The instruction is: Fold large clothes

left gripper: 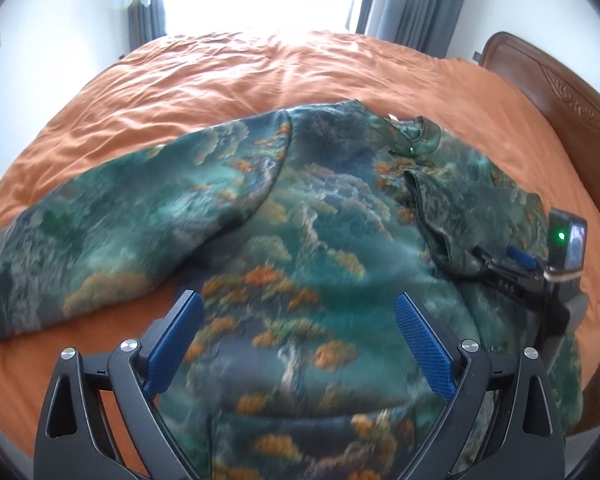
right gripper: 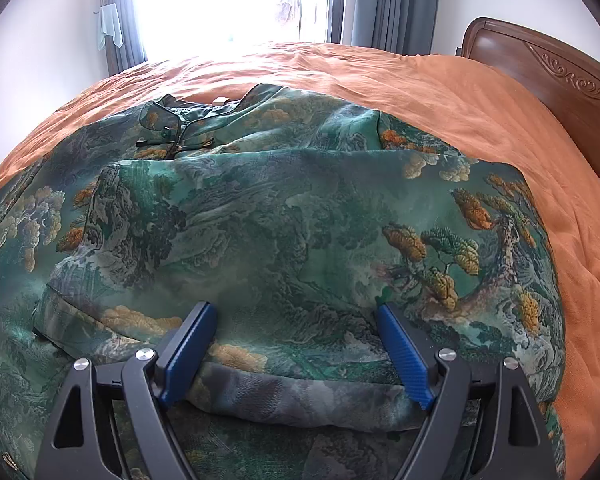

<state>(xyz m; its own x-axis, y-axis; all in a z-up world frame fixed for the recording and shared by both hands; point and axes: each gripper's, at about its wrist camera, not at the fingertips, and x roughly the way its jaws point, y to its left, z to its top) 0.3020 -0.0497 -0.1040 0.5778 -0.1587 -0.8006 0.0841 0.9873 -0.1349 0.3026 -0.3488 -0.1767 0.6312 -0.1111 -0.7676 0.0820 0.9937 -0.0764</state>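
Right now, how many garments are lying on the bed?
1. A single green landscape-print garment is spread over the orange bedspread, its collar toward the window, one side folded over its middle. Anything beneath it would be hidden.

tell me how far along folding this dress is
Early on. Done: the dress lies on the orange bed, and its right side is already folded in over the middle, edge near the collar. In hand: nothing; the left gripper and right gripper are both open over the fabric. Left: the left sleeve is spread out, and the length is unfolded.
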